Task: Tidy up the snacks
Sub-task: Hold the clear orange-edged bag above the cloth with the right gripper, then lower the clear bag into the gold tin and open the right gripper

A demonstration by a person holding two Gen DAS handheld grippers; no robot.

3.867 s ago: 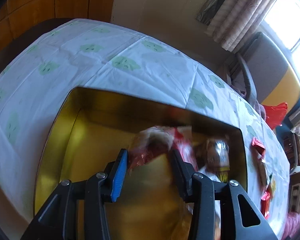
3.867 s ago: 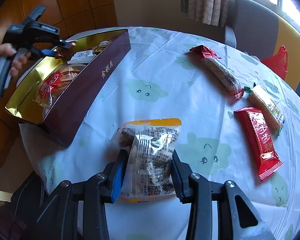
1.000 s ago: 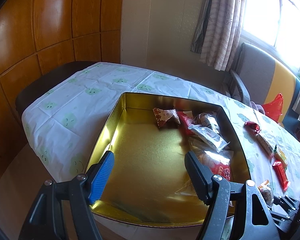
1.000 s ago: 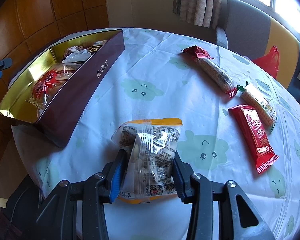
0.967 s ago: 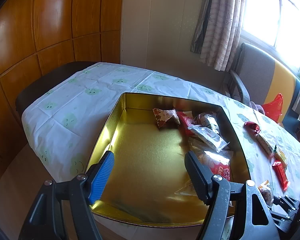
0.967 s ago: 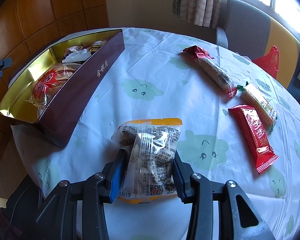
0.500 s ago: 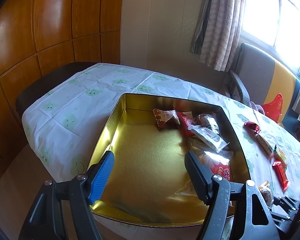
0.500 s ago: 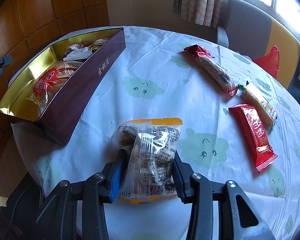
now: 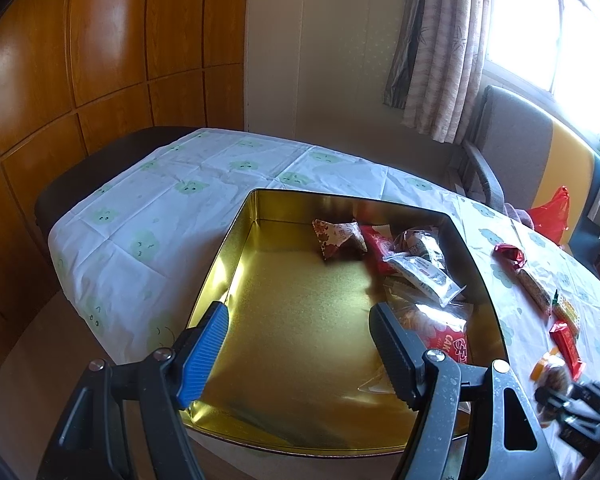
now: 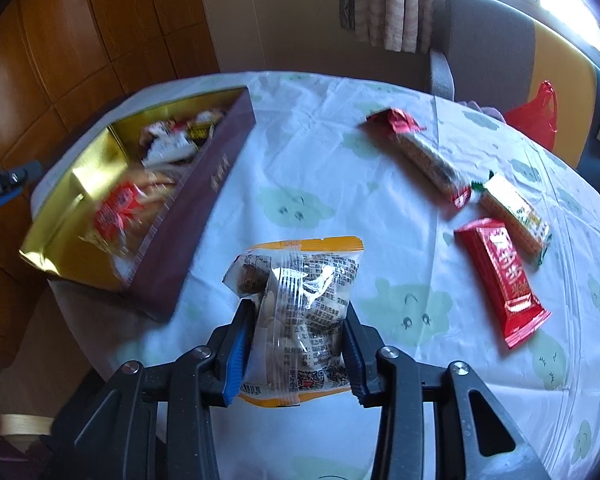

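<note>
A clear snack bag (image 10: 300, 280) with orange ends sits between the pads of my right gripper (image 10: 298, 308), whose jaws are closing on it and pinching its sides. The bag hangs just above the tablecloth, right of the gold tin (image 10: 204, 196). My left gripper (image 9: 298, 312) stands open over the tin's (image 9: 236, 240) bare near half, holding nothing. Several wrapped snacks (image 9: 416, 268) lie along the tin's far right side. In the left wrist view the right gripper (image 9: 572, 396) shows blurred at the lower right.
Three snack bars lie on the cloth to the right: a red one (image 10: 500, 264), a yellow-green one (image 10: 516, 212) and a long one with red ends (image 10: 420, 156). A grey and yellow chair (image 10: 500, 48) with a red bag (image 10: 536, 116) stands behind the table. Wood panelling lines the left wall.
The right gripper has risen with the snack bag, squeezing it a little narrower, and the table has dropped away in its view. The left gripper has not moved.
</note>
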